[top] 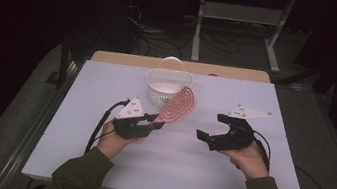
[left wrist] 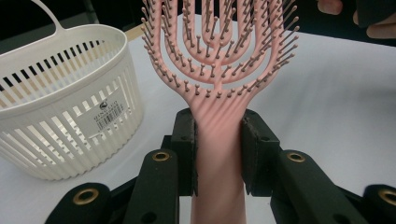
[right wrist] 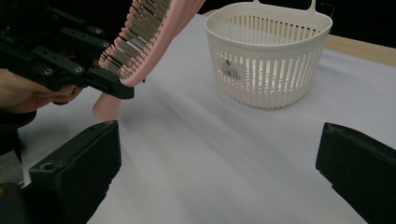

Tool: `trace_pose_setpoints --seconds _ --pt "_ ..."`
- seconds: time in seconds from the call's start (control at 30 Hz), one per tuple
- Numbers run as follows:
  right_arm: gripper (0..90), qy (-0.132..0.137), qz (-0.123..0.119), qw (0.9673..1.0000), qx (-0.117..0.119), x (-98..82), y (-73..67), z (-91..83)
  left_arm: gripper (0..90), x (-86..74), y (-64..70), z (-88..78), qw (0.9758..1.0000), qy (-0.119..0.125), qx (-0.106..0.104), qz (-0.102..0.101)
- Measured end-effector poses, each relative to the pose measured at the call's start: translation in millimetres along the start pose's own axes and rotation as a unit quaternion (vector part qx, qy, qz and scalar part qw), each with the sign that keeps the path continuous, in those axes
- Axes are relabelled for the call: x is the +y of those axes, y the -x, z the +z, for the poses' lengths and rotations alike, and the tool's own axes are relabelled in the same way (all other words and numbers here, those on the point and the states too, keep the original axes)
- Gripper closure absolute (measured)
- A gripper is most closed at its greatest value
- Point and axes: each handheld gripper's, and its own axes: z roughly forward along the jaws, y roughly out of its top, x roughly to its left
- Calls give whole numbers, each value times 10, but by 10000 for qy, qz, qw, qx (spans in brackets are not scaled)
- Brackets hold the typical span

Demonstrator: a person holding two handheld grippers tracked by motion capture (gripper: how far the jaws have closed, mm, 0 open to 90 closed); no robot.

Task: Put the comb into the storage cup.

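Clamping fingers hiding hairbrush [left wrist: 219, 70] neck (partly)

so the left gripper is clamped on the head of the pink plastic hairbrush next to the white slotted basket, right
Not quite: the left gripper is clamped on the handle of the pink plastic hairbrush, just below the bristled head, as the left gripper view shows. The white slotted plastic basket does stand beside it.

1 pink hairbrush [top: 178, 105], 1 white basket [top: 168, 85], 2 grippers: left [top: 155, 123] & right [top: 206, 136], 1 table [top: 107, 85]
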Motion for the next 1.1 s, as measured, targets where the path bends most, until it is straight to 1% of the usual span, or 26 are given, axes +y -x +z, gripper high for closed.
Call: trace_pose_setpoints --seconds 0.23,0.3,0.5,0.67,0.8,0.87,1.03,1.1 --pt "0 60 -5 10000 65 75 -23 43 700 -8 0 5 10000 -9 -2 -7" --pt "0 96 -22 9999 119 108 -38 52 700 -8 0 4 10000 -4 -3 -7" --pt "0 195 -84 9996 175 215 -72 66 700 -9 3 6 10000 -11 6 -5" --pt "0 254 -129 9994 195 293 -95 98 700 -13 7 12 10000 -26 17 3" --pt "0 271 -122 9993 211 339 -100 133 700 -12 7 12 10000 -14 24 -6" --pt "0 300 -96 9992 243 359 -102 155 700 -10 7 9 10000 -20 35 14" --pt "0 342 -126 9987 352 413 -127 210 700 -7 22 16 10000 -20 83 45" --pt "0 344 -143 9986 377 435 -135 238 700 -11 35 24 9998 -53 134 112"
